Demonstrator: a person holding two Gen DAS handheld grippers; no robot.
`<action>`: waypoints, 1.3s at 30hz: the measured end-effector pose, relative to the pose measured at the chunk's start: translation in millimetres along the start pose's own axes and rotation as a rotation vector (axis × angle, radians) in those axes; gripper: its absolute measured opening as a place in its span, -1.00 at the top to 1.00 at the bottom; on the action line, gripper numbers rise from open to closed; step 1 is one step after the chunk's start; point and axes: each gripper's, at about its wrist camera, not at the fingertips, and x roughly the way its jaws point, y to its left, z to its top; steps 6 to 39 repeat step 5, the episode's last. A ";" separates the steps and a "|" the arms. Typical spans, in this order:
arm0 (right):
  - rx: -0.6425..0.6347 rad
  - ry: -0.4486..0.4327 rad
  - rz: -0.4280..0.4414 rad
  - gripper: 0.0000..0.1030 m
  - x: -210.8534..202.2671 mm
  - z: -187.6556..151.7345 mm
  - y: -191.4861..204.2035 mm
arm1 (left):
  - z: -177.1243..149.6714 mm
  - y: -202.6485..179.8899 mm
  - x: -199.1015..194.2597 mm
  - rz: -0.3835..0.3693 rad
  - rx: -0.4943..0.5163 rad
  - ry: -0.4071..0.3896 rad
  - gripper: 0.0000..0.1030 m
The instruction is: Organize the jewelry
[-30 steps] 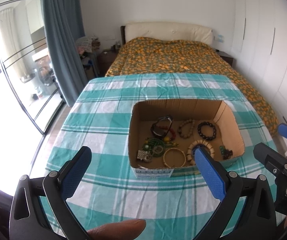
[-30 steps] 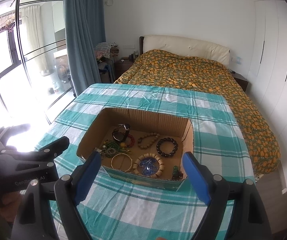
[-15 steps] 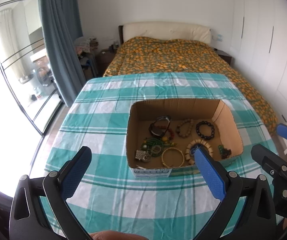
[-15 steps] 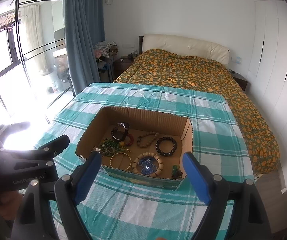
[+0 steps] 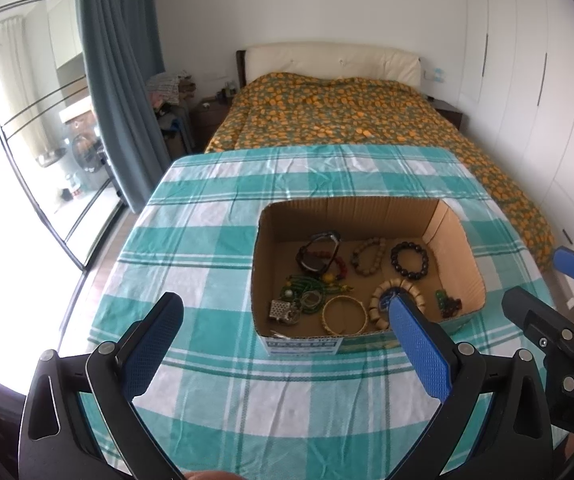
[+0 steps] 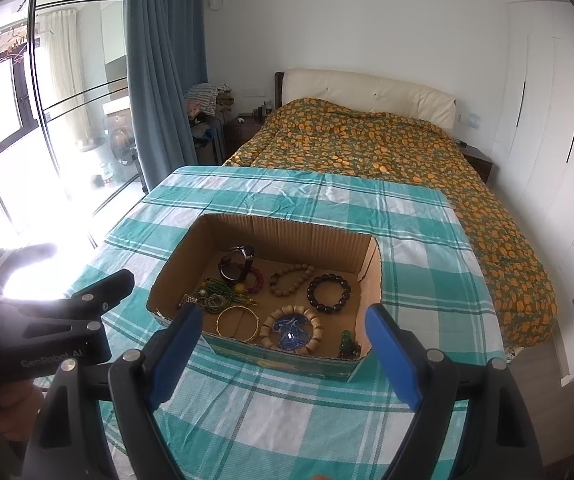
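Home bedroom: made bed (image 5: 339, 120), white wardrobes (image 5: 527, 80), curtain (image 6: 163, 80).

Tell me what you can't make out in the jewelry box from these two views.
- Left wrist view: part of the pale bead bracelet is covered by the left gripper's blue finger.
- Both views: the tangled green necklace is too small to separate from the strands around it.
- Right wrist view: the green trinket is too small to identify.
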 end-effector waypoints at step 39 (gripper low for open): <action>0.001 0.010 -0.011 -0.65 4.2 -2.2 -0.2 | -1.8 2.9 -4.0 -0.013 -0.022 -0.034 -0.99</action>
